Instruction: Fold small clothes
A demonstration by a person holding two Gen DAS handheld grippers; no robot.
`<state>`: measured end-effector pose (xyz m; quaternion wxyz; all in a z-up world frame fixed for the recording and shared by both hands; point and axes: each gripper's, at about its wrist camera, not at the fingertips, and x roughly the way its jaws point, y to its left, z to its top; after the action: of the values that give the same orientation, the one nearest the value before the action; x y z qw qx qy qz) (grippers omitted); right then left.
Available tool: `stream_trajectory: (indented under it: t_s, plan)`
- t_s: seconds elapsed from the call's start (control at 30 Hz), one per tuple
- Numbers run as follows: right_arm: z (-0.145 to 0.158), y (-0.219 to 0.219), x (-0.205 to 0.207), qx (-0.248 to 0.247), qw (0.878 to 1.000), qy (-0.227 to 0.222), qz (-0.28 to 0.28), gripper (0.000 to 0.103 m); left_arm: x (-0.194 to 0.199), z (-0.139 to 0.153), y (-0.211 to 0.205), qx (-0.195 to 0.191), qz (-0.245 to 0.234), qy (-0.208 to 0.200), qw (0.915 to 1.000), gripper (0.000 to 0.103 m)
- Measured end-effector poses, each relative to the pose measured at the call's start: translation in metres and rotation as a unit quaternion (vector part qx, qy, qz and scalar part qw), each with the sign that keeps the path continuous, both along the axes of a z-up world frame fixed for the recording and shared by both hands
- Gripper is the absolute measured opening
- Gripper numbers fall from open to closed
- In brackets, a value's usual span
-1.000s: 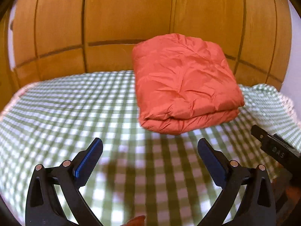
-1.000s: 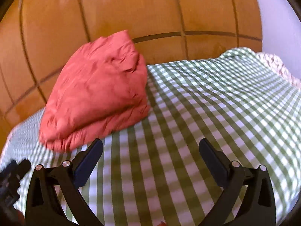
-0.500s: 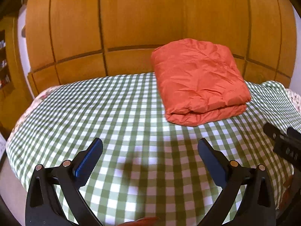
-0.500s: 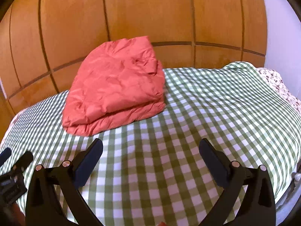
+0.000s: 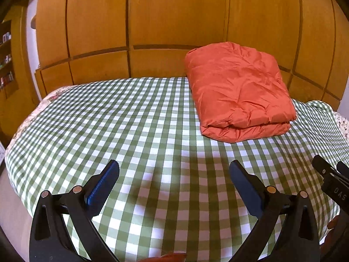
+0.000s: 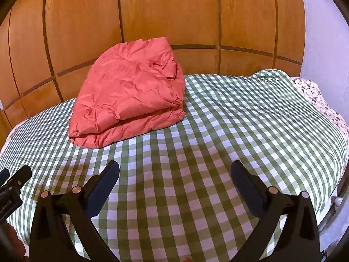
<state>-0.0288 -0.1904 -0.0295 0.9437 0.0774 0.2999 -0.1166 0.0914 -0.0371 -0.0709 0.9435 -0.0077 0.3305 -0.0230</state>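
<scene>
Orange garment (image 5: 237,91) is seen folded at the bed's (image 5: 130,120) far side by the wood panels. Left tongs (image 5: 174,183) and right tongs (image 6: 174,183) are held wide apart, empty, well short. Fold judged done; next garment needed.

A bed (image 5: 130,131) carried everything, spread with a green-and-white checked cover (image 6: 240,131) over a floral sheet (image 6: 316,96) showing at its edges. On the cover lay one folded orange padded garment (image 5: 237,89), toward the far side by the wooden panelling.
</scene>
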Motion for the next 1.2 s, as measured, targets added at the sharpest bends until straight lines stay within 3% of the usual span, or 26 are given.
stream_trajectory:
  t_s: [1.2]
  plan:
    - [0.002, 0.01, -0.001, -0.006, 1.0, 0.003, 0.015, 0.101, -0.01, 0.009, -0.007, -0.009, -0.026, -0.007, 0.9996, 0.1]
